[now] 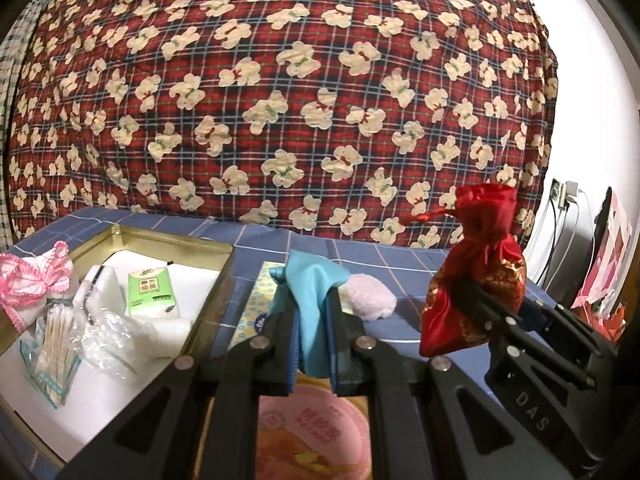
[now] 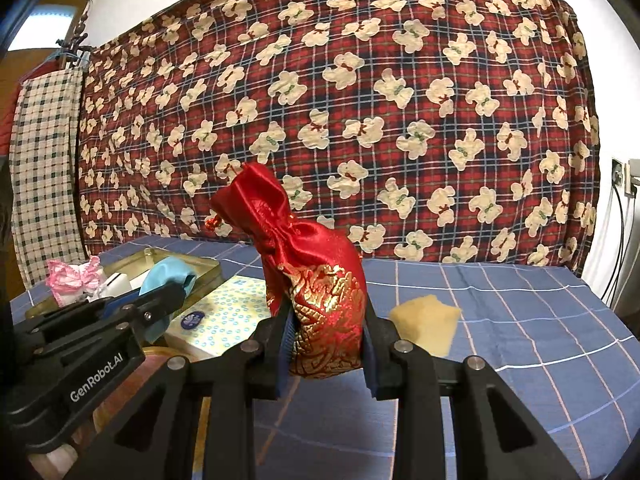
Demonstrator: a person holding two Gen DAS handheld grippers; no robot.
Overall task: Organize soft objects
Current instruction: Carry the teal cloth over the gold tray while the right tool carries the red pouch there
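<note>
Two grippers are raised above a blue checked tablecloth [image 2: 500,320], with a red bear-print quilt [image 1: 280,100] behind. A gold tin [image 1: 208,300] lies at the left, holding a green tissue pack [image 1: 153,292]. The right gripper [image 2: 326,344] pinches a red and gold satin pouch [image 2: 320,288] upright above the cloth. The left gripper [image 1: 314,332] clamps a drooping light-blue cloth [image 1: 314,300] beside the tin.

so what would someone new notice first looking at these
Probably the shiny red and gold drawstring pouch, clamped upright in the right hand-held gripper above the blue checked cloth. Behind everything hangs a big red plaid blanket printed with cream teddy bears. The left hand-held gripper pinches a light blue cloth beside an open gold tin.
</note>
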